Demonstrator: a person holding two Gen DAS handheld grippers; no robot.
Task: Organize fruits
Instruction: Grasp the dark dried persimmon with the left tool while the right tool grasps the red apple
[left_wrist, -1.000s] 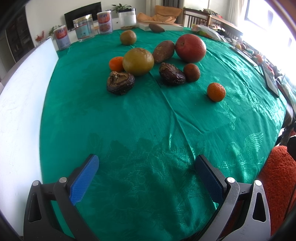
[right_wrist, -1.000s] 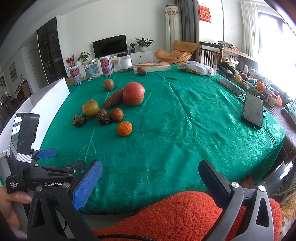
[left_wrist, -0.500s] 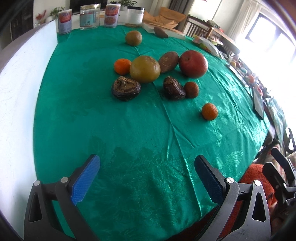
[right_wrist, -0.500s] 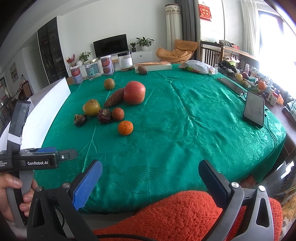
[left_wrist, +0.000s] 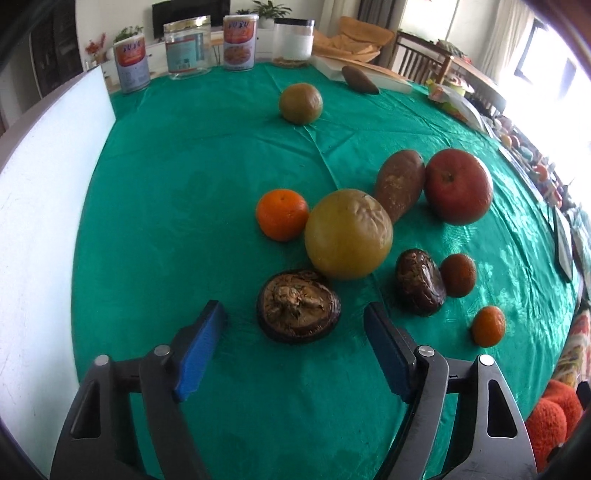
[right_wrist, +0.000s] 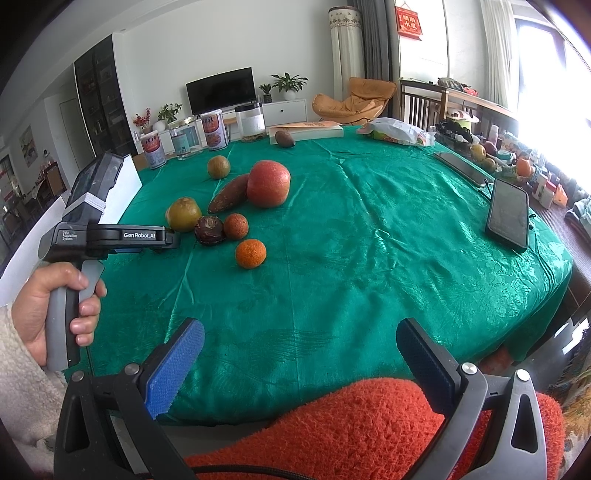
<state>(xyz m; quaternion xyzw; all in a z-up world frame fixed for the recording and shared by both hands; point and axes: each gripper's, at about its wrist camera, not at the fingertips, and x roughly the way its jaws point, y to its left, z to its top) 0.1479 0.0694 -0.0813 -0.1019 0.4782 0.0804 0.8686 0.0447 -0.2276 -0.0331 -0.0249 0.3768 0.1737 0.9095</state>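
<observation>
Left gripper (right_wrist: 173, 242) tips hide the shrivelled dark fruit (left_wrist: 298, 312) in right wrist view; small orange (left_wrist: 283, 214) behind yellow fruit (left_wrist: 348, 233) also unseen there. Can labels (left_wrist: 132, 55) too small to read (blurred), window side blown out, phone (left_wrist: 564, 243) cut by frame edge

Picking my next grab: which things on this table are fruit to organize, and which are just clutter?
Job: shrivelled dark fruit ahead of left gripper, yellow fruit, oranges, red apple.

Clutter: tins, jar, phone, book.
</observation>
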